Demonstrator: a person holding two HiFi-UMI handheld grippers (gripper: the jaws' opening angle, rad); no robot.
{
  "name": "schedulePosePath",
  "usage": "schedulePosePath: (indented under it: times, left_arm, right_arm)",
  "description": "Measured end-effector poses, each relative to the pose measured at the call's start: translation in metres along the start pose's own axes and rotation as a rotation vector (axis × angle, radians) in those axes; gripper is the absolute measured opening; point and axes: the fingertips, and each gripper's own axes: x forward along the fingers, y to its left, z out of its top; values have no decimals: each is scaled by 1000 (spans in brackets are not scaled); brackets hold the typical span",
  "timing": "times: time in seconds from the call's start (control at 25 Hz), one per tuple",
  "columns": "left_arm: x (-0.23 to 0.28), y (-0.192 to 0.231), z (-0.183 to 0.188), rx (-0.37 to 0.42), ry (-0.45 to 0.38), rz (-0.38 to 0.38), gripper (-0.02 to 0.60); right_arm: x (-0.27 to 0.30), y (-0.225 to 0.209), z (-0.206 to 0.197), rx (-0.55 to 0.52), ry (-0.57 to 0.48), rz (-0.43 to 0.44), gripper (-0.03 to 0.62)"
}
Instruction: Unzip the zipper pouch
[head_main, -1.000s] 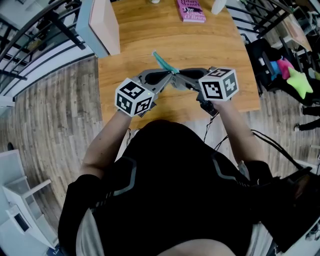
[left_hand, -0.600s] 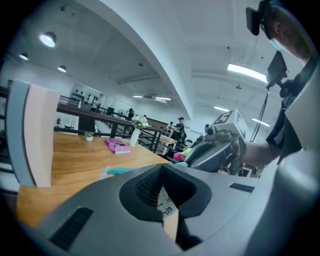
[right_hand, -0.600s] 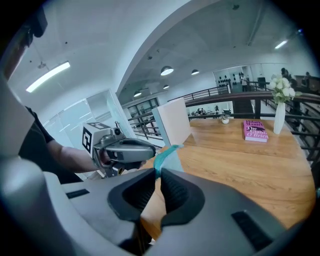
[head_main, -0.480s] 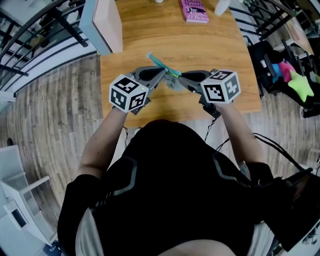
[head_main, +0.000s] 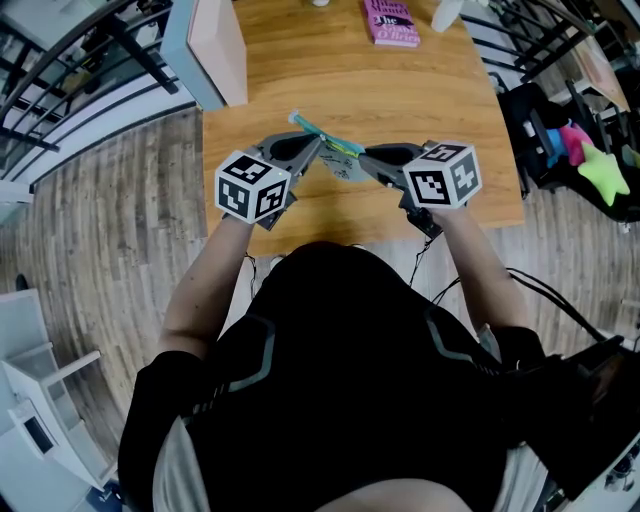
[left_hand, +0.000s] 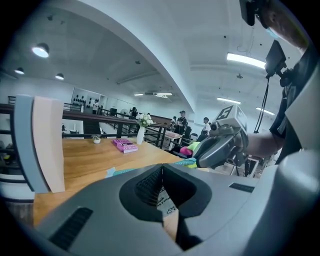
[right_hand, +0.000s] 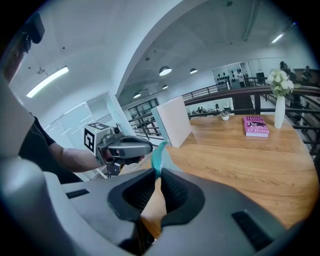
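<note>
My left tongs (head_main: 308, 150) are pinched fully shut on a thin edge of the zipper pouch (head_main: 330, 140). My right tongs (head_main: 365, 160) clamp its other end, jaws barely apart. It hangs between them, upper centre of the head view.

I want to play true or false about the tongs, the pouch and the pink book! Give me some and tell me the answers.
1. The left tongs and the right tongs both pinch the pouch. True.
2. The pink book lies on the floor. False: it lies on the wooden table, near its far end.
3. The pouch has a teal edge. True.
4. The right tongs are wide open with nothing in them. False: they are shut on the pouch.
</note>
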Motion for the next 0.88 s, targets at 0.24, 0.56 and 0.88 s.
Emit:
schedulePosePath:
  times: [0.24, 0.56, 0.88]
  left_arm:
    - [-4, 11, -2, -28, -1, 28, 29]
    - [-1, 24, 0, -57, -2, 65, 29]
    - [3, 38, 3, -82, -2, 109, 29]
  right_arm:
    - [-3, -8, -5, 18, 6, -9, 46]
    - [-11, -26, -5, 26, 1, -38, 48]
    - [-19, -48, -7, 39, 1, -53, 48]
